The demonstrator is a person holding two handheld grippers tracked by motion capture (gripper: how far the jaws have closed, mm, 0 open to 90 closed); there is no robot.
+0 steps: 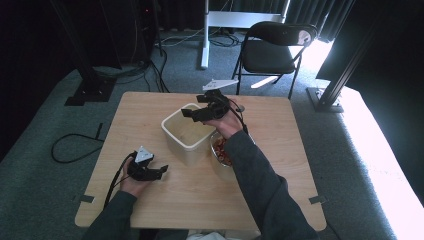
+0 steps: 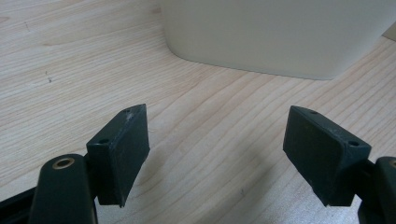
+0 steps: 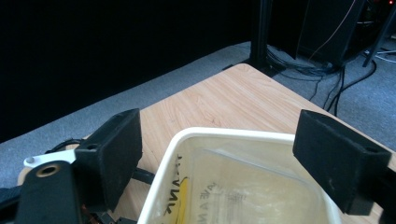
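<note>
My right tongs point(image 1: 192, 112) hang over the cream tub point(image 1: 186, 131) that stands near the middle of the counter point(image 1: 150, 107), a little toward its far edge. Their jaws stand wide apart with nothing between them; in the right gripper view they frame the tub's near rim point(image 3: 219, 133), and I look down past them into the tub, where a clear plastic bag point(image 3: 243, 186) with yellow and dark print lies against the inner wall. I cannot read the print.

Just beside the tub, on the side toward the counter's right edge, sits a bowl point(image 1: 223, 150) with reddish bits in it; my right forearm point(image 1: 255, 175) crosses above it, so a good part of it is hidden.

My left tongs point(image 1: 161, 170) rest low over the counter near its front edge, left of centre, pointing toward the tub. Their jaws are also spread wide and hold nothing. In the left gripper view I see bare wood grain between the two pads point(image 2: 123, 149), and the tub's rounded lower wall point(image 2: 280, 42) stands a short way ahead, apart from the tongs.

Beyond the counter's far edge a black folding chair point(image 1: 272, 50) stands on the grey carpet.
</note>
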